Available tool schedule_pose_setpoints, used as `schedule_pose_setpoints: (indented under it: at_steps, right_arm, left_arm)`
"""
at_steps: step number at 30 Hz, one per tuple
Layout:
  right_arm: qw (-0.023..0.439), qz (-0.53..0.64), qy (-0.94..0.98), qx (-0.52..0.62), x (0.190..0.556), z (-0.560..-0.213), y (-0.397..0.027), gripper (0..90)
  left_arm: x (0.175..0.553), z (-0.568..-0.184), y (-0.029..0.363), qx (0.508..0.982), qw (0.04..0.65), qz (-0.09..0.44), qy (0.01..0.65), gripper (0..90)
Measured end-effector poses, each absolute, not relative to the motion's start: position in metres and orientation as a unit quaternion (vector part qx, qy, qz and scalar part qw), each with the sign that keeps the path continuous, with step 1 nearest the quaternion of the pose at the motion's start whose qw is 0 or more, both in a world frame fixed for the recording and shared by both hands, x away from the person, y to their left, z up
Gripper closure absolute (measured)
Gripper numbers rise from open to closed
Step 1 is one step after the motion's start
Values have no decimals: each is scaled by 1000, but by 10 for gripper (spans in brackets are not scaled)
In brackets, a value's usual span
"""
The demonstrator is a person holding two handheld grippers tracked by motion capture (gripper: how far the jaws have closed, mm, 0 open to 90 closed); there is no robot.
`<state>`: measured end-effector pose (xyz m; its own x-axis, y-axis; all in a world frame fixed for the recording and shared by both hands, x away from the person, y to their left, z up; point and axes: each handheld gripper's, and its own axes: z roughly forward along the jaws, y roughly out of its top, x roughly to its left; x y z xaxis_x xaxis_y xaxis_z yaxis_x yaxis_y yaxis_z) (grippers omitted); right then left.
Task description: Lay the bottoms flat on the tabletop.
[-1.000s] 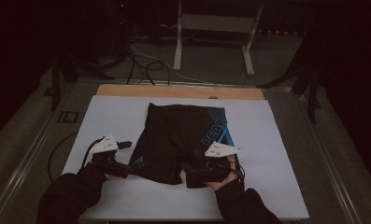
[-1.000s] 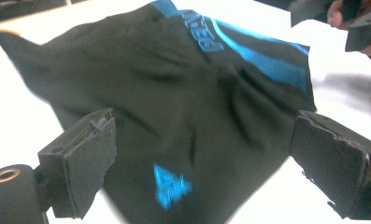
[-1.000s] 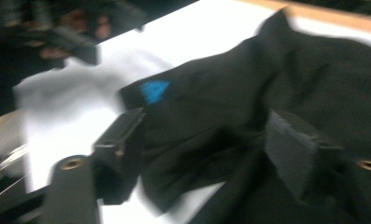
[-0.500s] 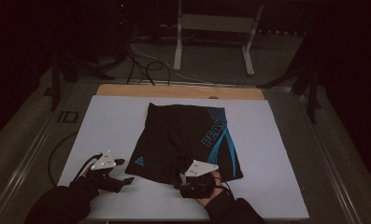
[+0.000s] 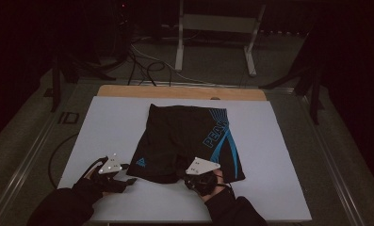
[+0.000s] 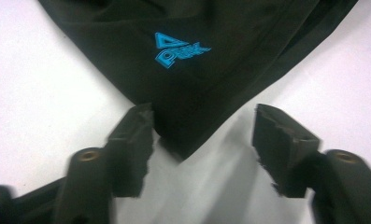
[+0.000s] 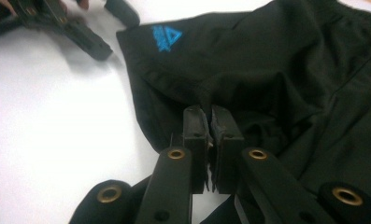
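Shorts [image 5: 184, 141] hem pinched by right claw [image 7: 210, 122]; left claw [image 6: 202, 135] agape (straddling corner).

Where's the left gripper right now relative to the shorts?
In the high view the left gripper sits at the near left of the white table, just off the black shorts' left leg corner, which lies between its open jaws.

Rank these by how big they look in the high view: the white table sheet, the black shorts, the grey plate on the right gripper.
1. White table sheet, by far the largest.
2. Black shorts, covering the sheet's middle.
3. Grey plate on the right gripper, smallest.
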<state>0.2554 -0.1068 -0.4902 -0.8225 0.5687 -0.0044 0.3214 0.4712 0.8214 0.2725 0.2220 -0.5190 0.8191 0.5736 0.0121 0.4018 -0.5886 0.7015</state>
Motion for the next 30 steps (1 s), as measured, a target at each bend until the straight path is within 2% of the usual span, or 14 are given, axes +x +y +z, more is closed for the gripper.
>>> schedule_pose_setpoints:
  at_steps: [4, 7, 8, 12, 14, 22, 30]
  right_arm:
    - [140, 451, 841, 265, 258, -485, -109, 866]
    - [143, 453, 838, 267, 258, -483, -110, 866]
    - [144, 455, 837, 268, 258, -480, -111, 866]
    - [147, 461, 832, 270, 259, -476, -113, 866]
    - [145, 464, 830, 272, 258, -475, -115, 866]
    - [139, 472, 822, 286, 243, -476, -129, 866]
    - [128, 457, 830, 294, 233, -486, -135, 865]
  left_arm:
    - [273, -519, 218, 885, 351, 131, 278, 459]
    - [274, -520, 218, 878, 350, 140, 295, 547]
    - [275, -519, 219, 876, 351, 142, 300, 627]
    - [276, -517, 221, 873, 350, 155, 303, 835]
    - [275, -512, 221, 876, 354, 149, 292, 871]
    - [260, -482, 218, 881, 369, 159, 251, 874]
    - [251, -485, 215, 889, 364, 152, 233, 871]
